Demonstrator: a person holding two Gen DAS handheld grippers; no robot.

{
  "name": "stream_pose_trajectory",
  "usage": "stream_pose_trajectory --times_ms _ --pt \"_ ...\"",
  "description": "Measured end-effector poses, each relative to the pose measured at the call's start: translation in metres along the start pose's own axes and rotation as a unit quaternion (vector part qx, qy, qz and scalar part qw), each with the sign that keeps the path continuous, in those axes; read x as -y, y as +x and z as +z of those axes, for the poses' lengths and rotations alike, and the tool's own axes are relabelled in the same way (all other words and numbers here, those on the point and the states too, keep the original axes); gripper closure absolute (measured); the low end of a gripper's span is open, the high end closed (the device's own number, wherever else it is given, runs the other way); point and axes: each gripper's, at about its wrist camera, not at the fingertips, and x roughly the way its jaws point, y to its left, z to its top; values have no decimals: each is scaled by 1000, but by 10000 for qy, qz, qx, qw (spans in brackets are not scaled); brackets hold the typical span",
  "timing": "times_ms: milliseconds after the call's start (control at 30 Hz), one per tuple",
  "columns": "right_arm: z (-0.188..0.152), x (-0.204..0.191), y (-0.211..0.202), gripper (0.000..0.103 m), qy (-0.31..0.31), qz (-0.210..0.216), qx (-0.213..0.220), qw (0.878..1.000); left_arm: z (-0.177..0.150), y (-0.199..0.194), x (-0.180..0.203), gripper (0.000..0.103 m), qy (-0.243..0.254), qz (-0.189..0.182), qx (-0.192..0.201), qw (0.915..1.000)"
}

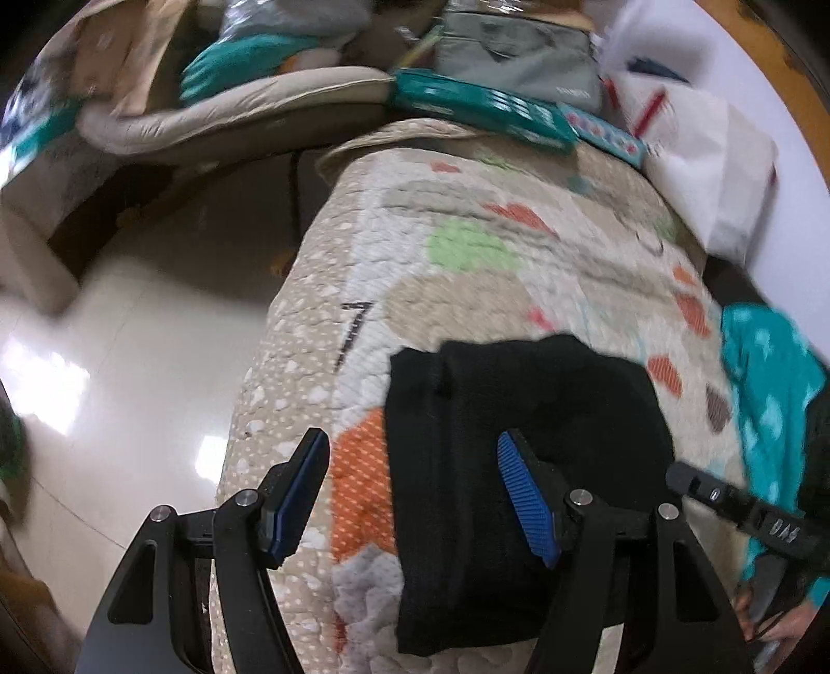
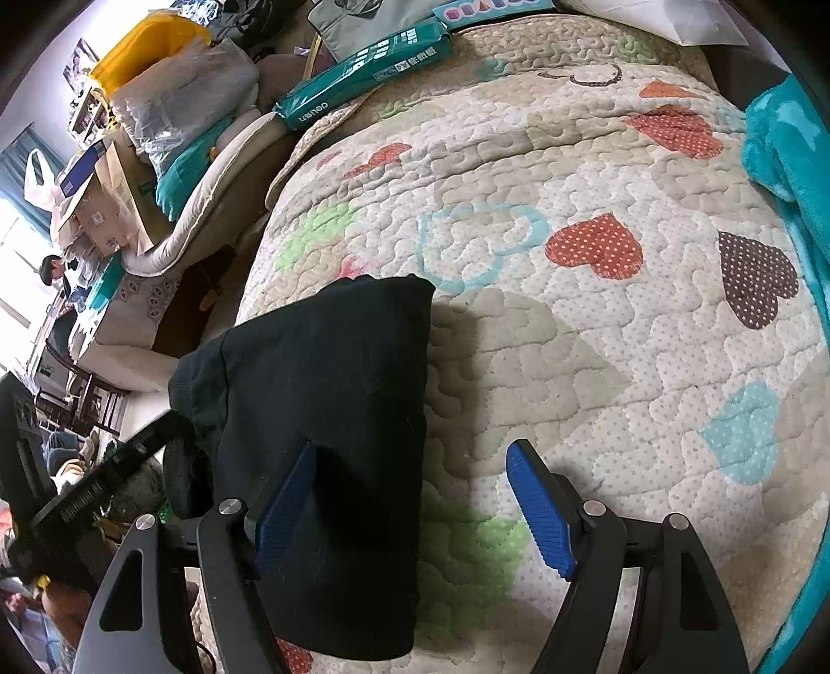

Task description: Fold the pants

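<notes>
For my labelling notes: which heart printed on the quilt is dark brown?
The brown heart at the quilt's right side, beside the teal blanket. The other hearts are red, orange, green or blue.

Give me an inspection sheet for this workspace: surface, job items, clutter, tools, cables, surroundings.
Surface: quilted heart-print bedspread, mostly flat.
Job's things: black pants folded into a compact rectangle, lying near the bedspread's edge.
Clutter: teal package and grey pouch at the far end; teal blanket along the far side; white bag.
Grippers: left tool open, one blue pad over the pants, holding nothing; right tool open, also over the pants, empty.
Cables: nothing seen.
Surroundings: glossy tiled floor, beige cushion, cardboard boxes, yellow bin, person seated in the background.
</notes>
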Motion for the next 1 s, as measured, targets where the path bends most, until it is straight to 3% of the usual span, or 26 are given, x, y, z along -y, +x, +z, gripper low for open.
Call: stream_pose_trajectory --times_ms 167,433,600,733,767,833,933,1000 --pt "10 2 8 22 198 267 -61 9994 2 6 -24 36 -662 -635 -245 9955" --pt "16 7 30 19 361 570 -240 9974 -12 39 2 36 -417 -1258 -899 9871" --pt "21 10 47 18 500 906 -325 9941 -16 56 3 18 -520 -1502 -1015 9821" --pt "26 6 58 16 473 1205 -331 9910 -16 56 4 16 -625 -1623 -880 9808" --pt "26 4 61 16 450 1277 -310 9903 -16 56 6 18 -565 -1577 -866 9821" --pt "27 0 65 16 363 1375 -311 9893 -16 54 15 47 -292 -1465 -866 9850" --pt "28 -6 66 24 161 1372 -364 9897 -15 49 23 62 -51 -1417 -761 9870" --pt "29 -6 64 38 150 1404 -331 9894 -15 46 27 64 44 -1328 -705 9886"
